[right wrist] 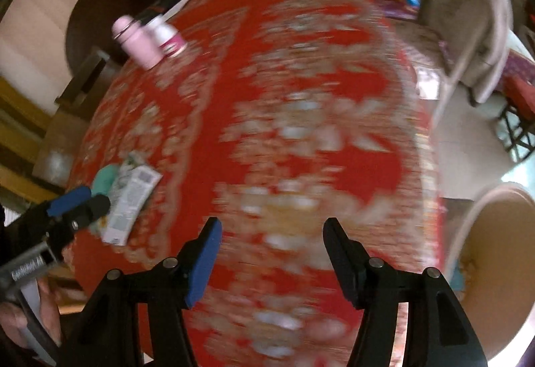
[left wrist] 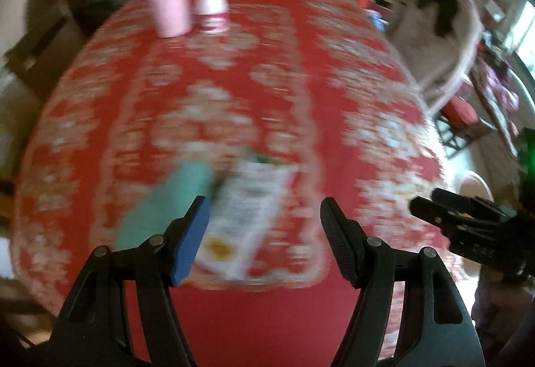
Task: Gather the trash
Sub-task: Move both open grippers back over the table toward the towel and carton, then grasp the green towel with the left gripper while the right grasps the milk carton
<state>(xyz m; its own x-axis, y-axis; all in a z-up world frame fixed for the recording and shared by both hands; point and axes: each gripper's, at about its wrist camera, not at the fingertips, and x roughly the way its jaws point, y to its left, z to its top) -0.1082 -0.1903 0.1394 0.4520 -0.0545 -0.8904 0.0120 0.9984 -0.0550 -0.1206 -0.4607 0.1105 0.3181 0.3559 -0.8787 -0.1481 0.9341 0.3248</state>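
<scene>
A flattened white printed packet [left wrist: 247,220] lies on the red patterned tablecloth [left wrist: 267,66], with a teal object [left wrist: 167,206] right beside it on the left. My left gripper [left wrist: 264,203] hovers over the packet, jaws open, nothing pressed between the pads. The right wrist view shows the same packet [right wrist: 130,200] and teal object [right wrist: 103,179] at the far left, with the left gripper [right wrist: 95,196] above them. My right gripper [right wrist: 272,223] is open and empty over bare tablecloth [right wrist: 301,99]. It also shows at the right edge as the right gripper [left wrist: 423,200] in the left wrist view. Both views are blurred.
A pink bottle [left wrist: 169,6] and a white-and-pink bottle [left wrist: 212,7] stand at the far left of the table. Clutter lines the far end. A chair draped in beige cloth [right wrist: 474,32] stands to the right. A round tan bin [right wrist: 495,250] sits beyond the table's right edge.
</scene>
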